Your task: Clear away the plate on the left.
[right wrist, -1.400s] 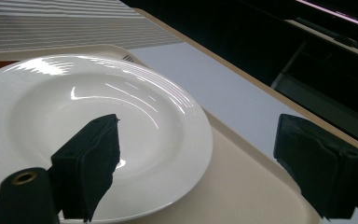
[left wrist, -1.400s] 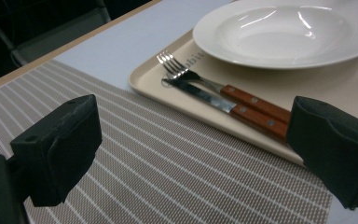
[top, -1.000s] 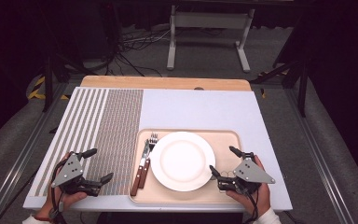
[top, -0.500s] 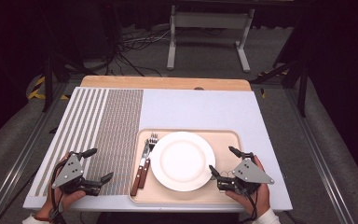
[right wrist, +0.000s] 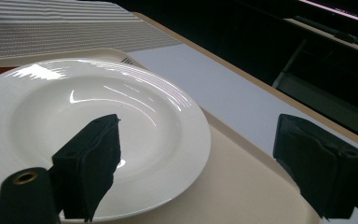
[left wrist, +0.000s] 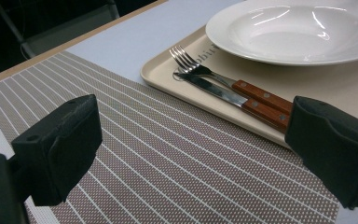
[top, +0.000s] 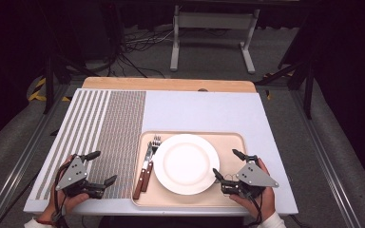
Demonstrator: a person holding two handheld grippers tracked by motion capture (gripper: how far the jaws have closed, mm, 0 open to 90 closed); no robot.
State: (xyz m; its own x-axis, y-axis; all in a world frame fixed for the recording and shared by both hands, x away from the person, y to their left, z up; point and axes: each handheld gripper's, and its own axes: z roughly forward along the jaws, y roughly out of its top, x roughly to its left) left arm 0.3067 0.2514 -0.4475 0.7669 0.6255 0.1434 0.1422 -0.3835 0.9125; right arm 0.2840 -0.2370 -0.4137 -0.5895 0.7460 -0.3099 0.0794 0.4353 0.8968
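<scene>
A white plate (top: pixel 186 164) sits on a beige tray (top: pixel 231 145) at the table's front. On the tray's left side a fork (top: pixel 152 145) and a wooden-handled knife (top: pixel 140 182) lie side by side. My left gripper (top: pixel 103 167) is open over the striped placemat (top: pixel 119 128), left of the tray. In the left gripper view its jaws (left wrist: pixel 196 149) are wide apart, facing the knife (left wrist: pixel 233 95), the fork (left wrist: pixel 191 65) and the plate (left wrist: pixel 298 28). My right gripper (top: pixel 224 162) is open at the plate's right rim, over the tray. Its view (right wrist: pixel 205 168) shows the plate (right wrist: pixel 98 116) close below, nothing held.
The pale grey table top (top: pixel 204 111) stretches beyond the tray, with a wooden strip (top: pixel 171 84) at the far edge. Past the table are a dark floor, cables and a white stand (top: pixel 214 28). Metal rails (top: pixel 323 156) run along both sides.
</scene>
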